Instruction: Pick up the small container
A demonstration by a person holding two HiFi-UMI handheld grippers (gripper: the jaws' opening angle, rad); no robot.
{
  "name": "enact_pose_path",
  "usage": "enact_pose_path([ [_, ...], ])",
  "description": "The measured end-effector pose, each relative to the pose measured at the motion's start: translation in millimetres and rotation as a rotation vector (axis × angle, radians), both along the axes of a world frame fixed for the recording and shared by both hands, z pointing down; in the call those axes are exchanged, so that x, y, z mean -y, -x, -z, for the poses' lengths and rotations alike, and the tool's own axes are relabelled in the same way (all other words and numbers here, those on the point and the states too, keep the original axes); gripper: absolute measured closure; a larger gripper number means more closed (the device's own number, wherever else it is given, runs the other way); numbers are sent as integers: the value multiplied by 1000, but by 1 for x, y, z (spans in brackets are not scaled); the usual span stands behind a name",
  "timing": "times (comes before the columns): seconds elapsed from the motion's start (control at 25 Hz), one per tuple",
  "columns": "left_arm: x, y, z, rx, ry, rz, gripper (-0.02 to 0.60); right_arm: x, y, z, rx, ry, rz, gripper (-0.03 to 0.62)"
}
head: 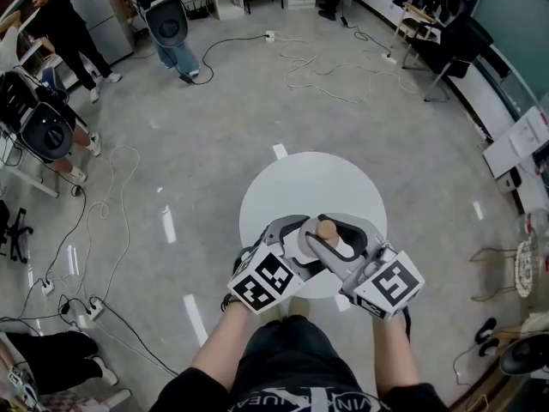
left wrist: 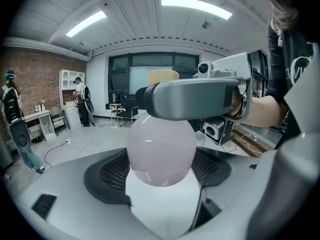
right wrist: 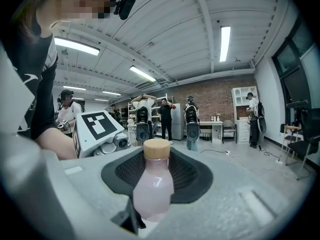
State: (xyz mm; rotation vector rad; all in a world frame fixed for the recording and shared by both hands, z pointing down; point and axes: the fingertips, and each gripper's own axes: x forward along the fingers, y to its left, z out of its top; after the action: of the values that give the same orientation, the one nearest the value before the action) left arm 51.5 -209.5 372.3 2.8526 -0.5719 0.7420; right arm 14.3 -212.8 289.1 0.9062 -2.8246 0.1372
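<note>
The small container (head: 328, 231) is a pale pink bottle with a round wooden cap, held over the near edge of the round white table (head: 309, 183). My left gripper (head: 298, 237) comes in from the left and my right gripper (head: 333, 242) from the right, and both are shut on it. In the left gripper view the bottle's body (left wrist: 161, 149) nests against the black pad, and the right gripper's grey finger (left wrist: 195, 98) crosses in front of its neck. In the right gripper view the bottle (right wrist: 152, 186) stands upright against the dark pad, with the left gripper's marker cube (right wrist: 97, 126) beside it.
Cables (head: 322, 67) trail over the grey floor beyond the table. People stand at the far left (head: 73, 24) and by the fridge (right wrist: 165, 116). Chairs (head: 450, 45) and desks line the right wall.
</note>
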Motion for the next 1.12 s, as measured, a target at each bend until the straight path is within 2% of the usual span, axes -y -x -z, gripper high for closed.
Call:
enact_pose_path([
  [1.12, 0, 6, 63, -20, -63, 19, 201, -5, 6, 63, 10, -61, 27, 453],
])
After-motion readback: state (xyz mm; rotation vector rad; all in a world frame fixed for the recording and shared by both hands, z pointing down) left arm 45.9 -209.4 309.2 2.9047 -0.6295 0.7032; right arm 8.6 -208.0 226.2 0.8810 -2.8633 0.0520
